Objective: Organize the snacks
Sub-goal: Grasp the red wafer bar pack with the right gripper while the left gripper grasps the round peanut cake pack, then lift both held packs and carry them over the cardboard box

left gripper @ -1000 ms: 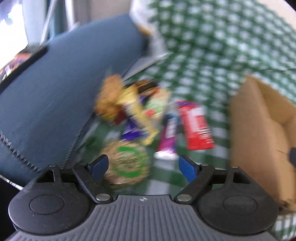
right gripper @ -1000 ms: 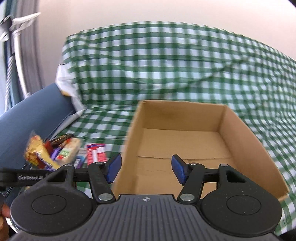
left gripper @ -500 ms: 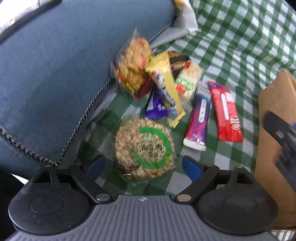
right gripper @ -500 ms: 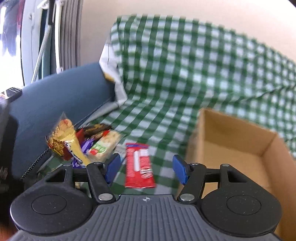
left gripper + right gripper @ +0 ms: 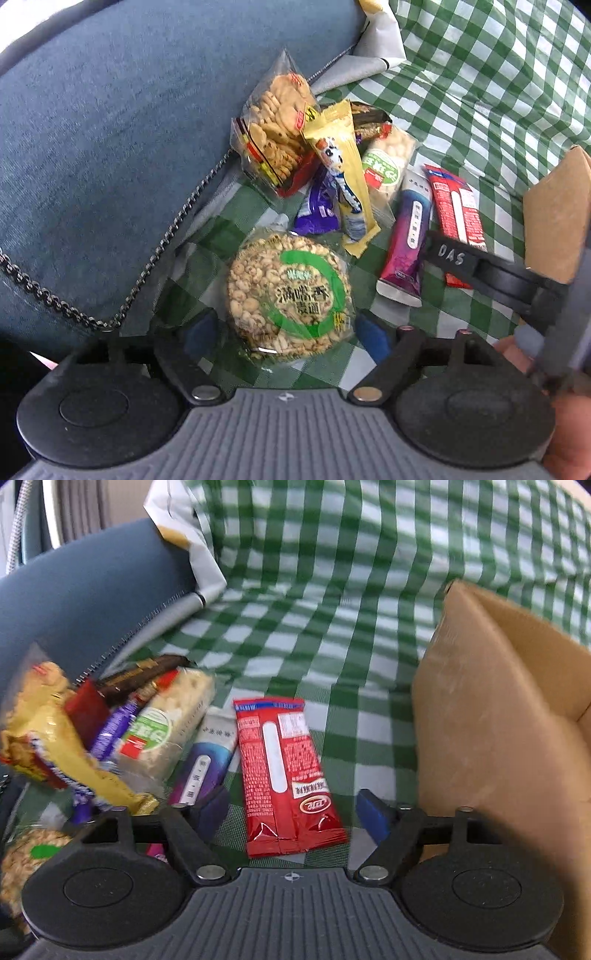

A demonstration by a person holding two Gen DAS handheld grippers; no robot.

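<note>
Green-and-white checked cloth [image 5: 480,74] covered the surface, with a blue cushion [image 5: 110,129] along its left side. Nearest the left tongs [image 5: 284,336], a round puffed-grain cake [image 5: 288,295] in clear wrap lay between the two blue pads, which stood wide apart on either side of it without pressing it. A second earlier that view was blurred and the cake sat lower and off to the left of the gap; half a second earlier it was already centred as now.

The right tongs [image 5: 295,812] hovered over a red flat packet [image 5: 284,771], their jaws opening, the packet's lower end lying between them and untouched. A second before, these tongs had faced the open cardboard box [image 5: 498,720]; now the box stood just to the right of the packet.

Beside the red packet lay a purple-and-white bar [image 5: 201,771], then a clear pack of pale crackers [image 5: 170,723] with a green label. Further left, a yellow stick packet [image 5: 341,166] rested across a purple wrapper [image 5: 319,206], and a clear bag of biscuits [image 5: 275,125] leaned against the cushion. A dark wrapper [image 5: 369,114] showed behind them.

In the left view the right tongs' black arm [image 5: 480,269] had come in over the red packet.
</note>
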